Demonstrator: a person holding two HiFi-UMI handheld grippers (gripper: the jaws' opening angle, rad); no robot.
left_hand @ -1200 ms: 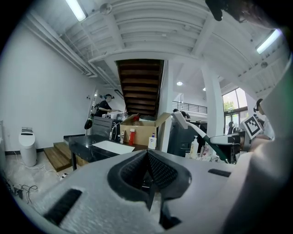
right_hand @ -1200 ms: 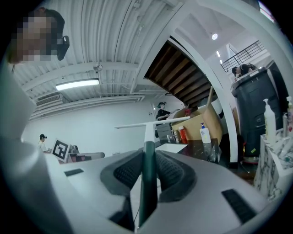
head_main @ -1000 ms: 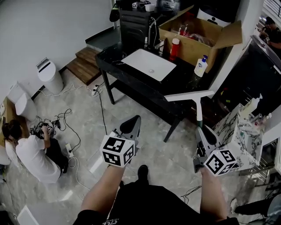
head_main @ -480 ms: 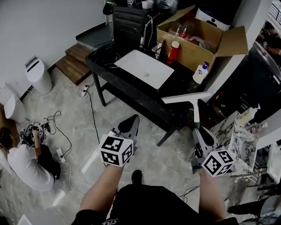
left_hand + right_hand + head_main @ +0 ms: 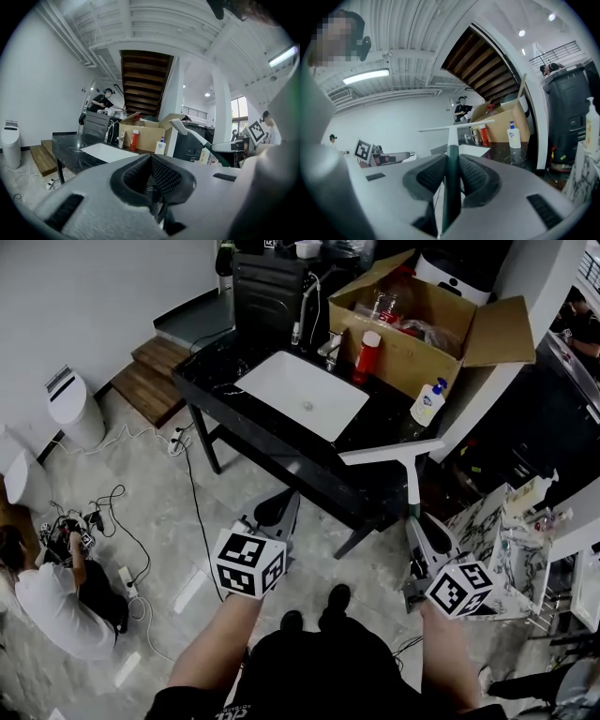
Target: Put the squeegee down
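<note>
My right gripper (image 5: 417, 526) is shut on the green handle of a squeegee (image 5: 410, 474), whose white blade (image 5: 389, 452) hangs over the near right corner of a black counter (image 5: 375, 427). In the right gripper view the squeegee handle (image 5: 451, 173) runs up between the jaws to the blade (image 5: 457, 126). My left gripper (image 5: 277, 510) is shut and holds nothing, floating in front of the counter's near edge. The left gripper view shows its jaws pressed together (image 5: 157, 180), and the squeegee (image 5: 190, 133) at the right.
A white sink basin (image 5: 300, 393) is set in the counter, with a faucet (image 5: 330, 345), a red bottle (image 5: 365, 354), a pump bottle (image 5: 427, 404) and an open cardboard box (image 5: 422, 320) behind. A person (image 5: 47, 601) crouches on the floor at left among cables. A marbled stand (image 5: 502, 540) is at right.
The view has moved closer to the counter. Both grippers have stayed in about the same pose, the right one still holding the squeegee over the counter corner.
</note>
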